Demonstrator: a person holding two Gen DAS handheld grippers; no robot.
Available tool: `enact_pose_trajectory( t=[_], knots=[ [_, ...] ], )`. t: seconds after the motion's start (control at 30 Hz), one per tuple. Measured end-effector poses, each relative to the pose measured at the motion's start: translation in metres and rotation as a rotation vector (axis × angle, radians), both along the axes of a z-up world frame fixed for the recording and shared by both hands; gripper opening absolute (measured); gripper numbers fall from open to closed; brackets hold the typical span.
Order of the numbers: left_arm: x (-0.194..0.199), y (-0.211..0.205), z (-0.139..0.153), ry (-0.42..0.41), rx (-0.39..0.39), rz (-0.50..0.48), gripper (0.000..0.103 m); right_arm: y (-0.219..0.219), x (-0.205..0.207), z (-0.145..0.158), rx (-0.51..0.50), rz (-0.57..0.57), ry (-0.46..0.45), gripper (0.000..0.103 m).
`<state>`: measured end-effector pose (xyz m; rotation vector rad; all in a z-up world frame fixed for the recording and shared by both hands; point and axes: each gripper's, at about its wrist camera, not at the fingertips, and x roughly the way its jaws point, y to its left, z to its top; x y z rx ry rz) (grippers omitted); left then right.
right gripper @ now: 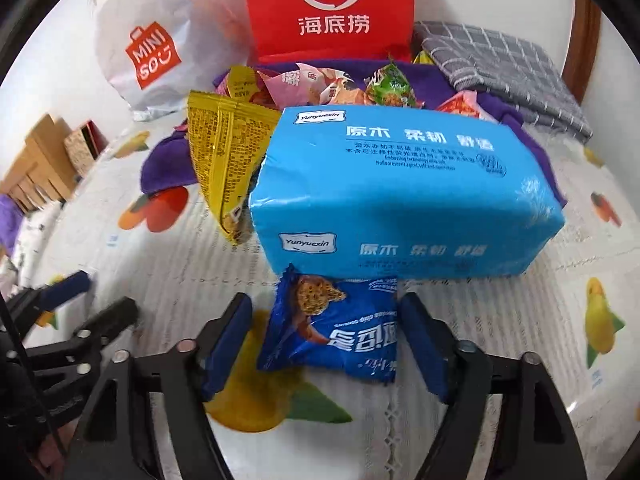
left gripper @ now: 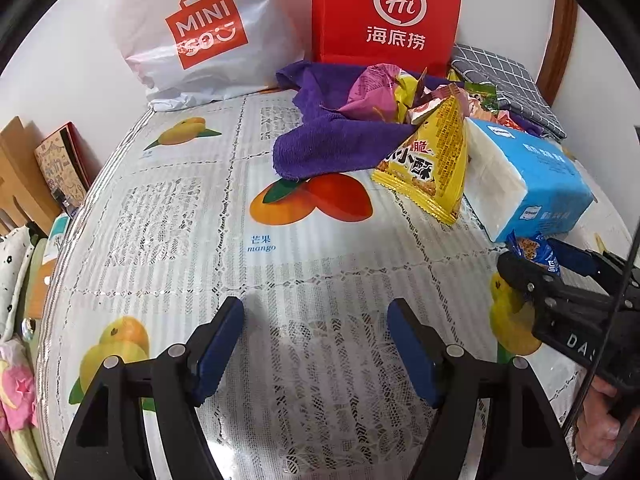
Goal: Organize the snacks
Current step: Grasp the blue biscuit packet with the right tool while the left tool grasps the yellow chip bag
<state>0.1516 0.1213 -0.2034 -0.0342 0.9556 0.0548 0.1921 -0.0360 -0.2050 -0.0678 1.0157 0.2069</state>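
A blue cookie packet lies on the table between the open fingers of my right gripper; the pads stand apart from it on both sides. It also shows in the left wrist view at the right gripper's tips. Behind it lies a blue tissue pack, a yellow snack bag leaning on it, and a heap of small snack packets on a purple cloth. My left gripper is open and empty over bare tablecloth.
A red paper bag and a white Miniso plastic bag stand at the back against the wall. A grey checked cloth lies back right. Cardboard and a box stand off the table's left edge.
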Motion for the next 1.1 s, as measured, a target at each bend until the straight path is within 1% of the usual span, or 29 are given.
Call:
enact_pose_trajectory(
  t=[0.03,0.07,0.1,0.13,0.17,0.2,0.27,0.33,0.47,0.57,0.67,0.77,0.87,0.93,0.97,1.0,1.03,1.1],
  knots=[
    [0.001,0.001,0.001,0.006,-0.005,0.003,0.072,-0.001,-0.001,0.0,0.002,0.012,-0.003,0.062],
    [0.002,0.001,0.001,0.012,-0.013,0.007,0.071,-0.003,-0.002,0.001,0.003,0.026,-0.001,0.058],
    [0.004,0.003,0.002,0.017,-0.035,0.01,0.071,-0.005,-0.001,0.001,0.004,0.038,0.002,0.053],
    [0.007,0.004,0.004,0.02,-0.068,0.006,0.071,-0.01,-0.001,0.002,0.012,0.047,0.006,0.05],
    [0.009,0.004,0.007,0.017,-0.096,-0.002,0.071,-0.017,-0.001,0.002,0.038,0.054,0.017,0.048],
    [0.012,0.003,0.011,0.009,-0.104,-0.008,0.071,-0.022,0.0,0.003,0.064,0.061,0.024,0.046],
    [0.017,-0.004,0.02,-0.016,-0.086,-0.025,0.071,-0.038,0.0,0.003,0.124,0.073,0.044,0.045],
    [0.024,-0.016,0.029,-0.029,-0.061,-0.068,0.071,-0.058,-0.001,0.004,0.163,0.071,0.054,0.044],
    [0.04,-0.034,0.041,-0.054,-0.068,-0.133,0.072,-0.093,-0.008,0.008,0.179,0.063,0.034,0.044],
    [0.059,-0.043,0.039,-0.055,-0.091,-0.137,0.072,-0.122,-0.013,0.008,0.193,0.037,0.014,0.045],
    [0.076,-0.047,0.037,-0.066,-0.116,-0.128,0.071,-0.14,-0.014,0.003,0.21,0.016,0.01,0.045],
    [0.087,-0.052,0.033,-0.068,-0.101,-0.129,0.07,-0.148,-0.016,-0.001,0.231,0.024,-0.008,0.045],
    [0.094,-0.06,0.031,-0.077,-0.056,-0.127,0.066,-0.151,-0.014,-0.001,0.262,0.031,-0.008,0.045],
    [0.099,-0.064,0.03,-0.082,-0.044,-0.13,0.062,-0.153,-0.014,-0.002,0.272,0.031,-0.004,0.045],
    [0.101,-0.065,0.029,-0.085,-0.051,-0.13,0.055,-0.154,-0.013,-0.003,0.281,0.03,-0.002,0.045],
    [0.102,-0.065,0.029,-0.085,-0.065,-0.129,0.044,-0.154,-0.011,-0.004,0.286,0.031,0.0,0.045],
    [0.102,-0.064,0.03,-0.083,-0.079,-0.125,0.04,-0.155,-0.012,-0.004,0.287,0.032,0.0,0.045],
    [0.099,-0.062,0.033,-0.099,-0.073,-0.099,0.035,-0.155,-0.012,-0.004,0.292,0.034,0.0,0.045]
  ],
)
